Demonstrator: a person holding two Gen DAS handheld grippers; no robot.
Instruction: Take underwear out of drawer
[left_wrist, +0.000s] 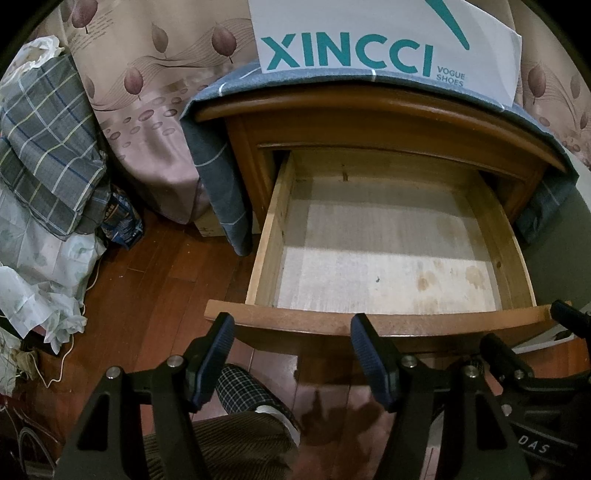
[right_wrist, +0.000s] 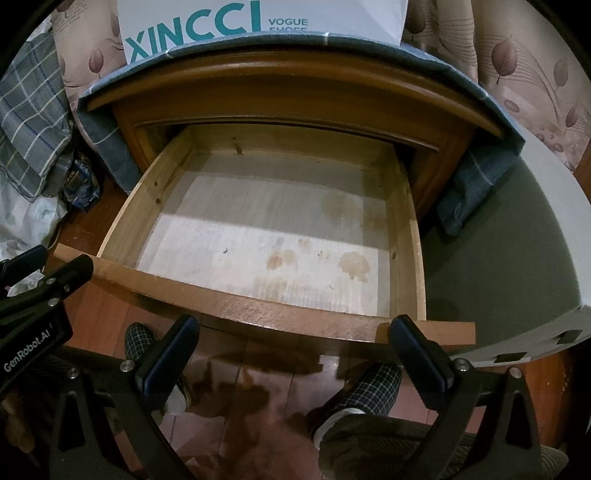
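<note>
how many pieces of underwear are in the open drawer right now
0. The drawer is pulled out and both wrist views show only its bare, stained bottom panel. The strip just behind the front board is partly hidden, so something flat there could be missed.

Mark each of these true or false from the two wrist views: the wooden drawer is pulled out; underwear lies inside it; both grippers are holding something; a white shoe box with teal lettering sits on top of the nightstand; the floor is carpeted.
1. The light wooden drawer is pulled out. True.
2. Underwear lies inside it. False: only its bare, stained bottom shows.
3. Both grippers hold something. False: the left gripper and the right gripper are open, with nothing between the fingers.
4. A white shoe box with teal lettering sits on top of the brown wooden nightstand. True.
5. The floor is carpeted. False: it is glossy reddish wooden floor.
</note>
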